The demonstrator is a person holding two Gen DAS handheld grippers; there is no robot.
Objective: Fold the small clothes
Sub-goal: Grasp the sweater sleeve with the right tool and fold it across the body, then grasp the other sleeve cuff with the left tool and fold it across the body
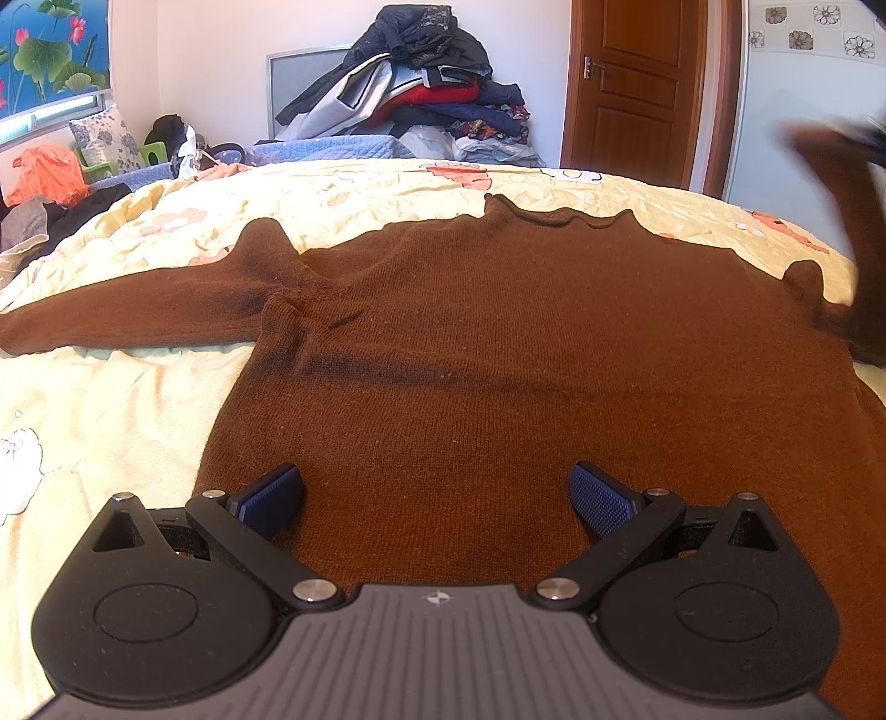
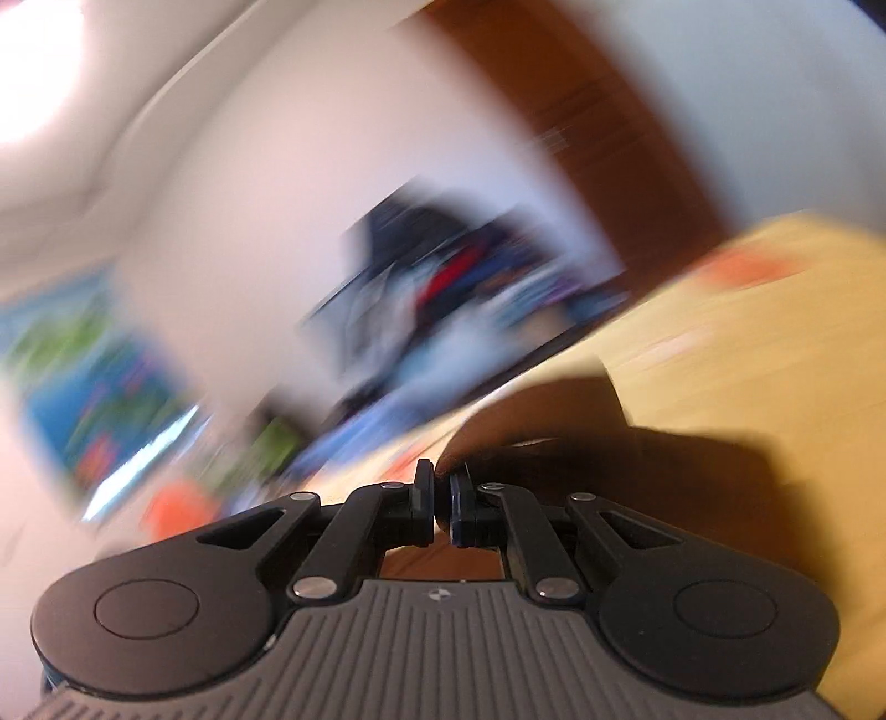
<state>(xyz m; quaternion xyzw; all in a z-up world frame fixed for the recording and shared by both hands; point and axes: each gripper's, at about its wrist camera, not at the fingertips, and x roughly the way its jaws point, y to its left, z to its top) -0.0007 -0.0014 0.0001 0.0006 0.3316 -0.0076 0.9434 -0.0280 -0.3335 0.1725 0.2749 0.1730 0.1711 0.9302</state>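
A brown knit sweater (image 1: 498,343) lies spread flat on a pale yellow floral bedspread (image 1: 111,399), its rolled neckline toward the far side of the bed and its hem at the near edge. One sleeve (image 1: 138,315) stretches out flat to the left across the cover. The other sleeve (image 1: 830,194), on the right, is lifted off the bed and shows only as a brown blur rising toward the upper right corner. The left gripper (image 1: 437,498) hovers just above the near part of the sweater body, its two blue-padded fingers (image 1: 271,498) spread wide apart with nothing pressed between them. In the right wrist view the right gripper (image 2: 442,498) has its jaws drawn almost together on a fold of brown fabric (image 2: 542,421), the lifted sleeve, which bulges just past the fingertips; the rest of that view is smeared. Beyond the bed, against the far wall, stands a tall heap of dark and red clothes (image 1: 421,83) on light blue quilted bedding (image 1: 332,147). A brown wooden door (image 1: 637,88) is at the far right, a blue lotus picture (image 1: 50,50) at the far left, and an orange plastic bag (image 1: 47,174) lies below it.
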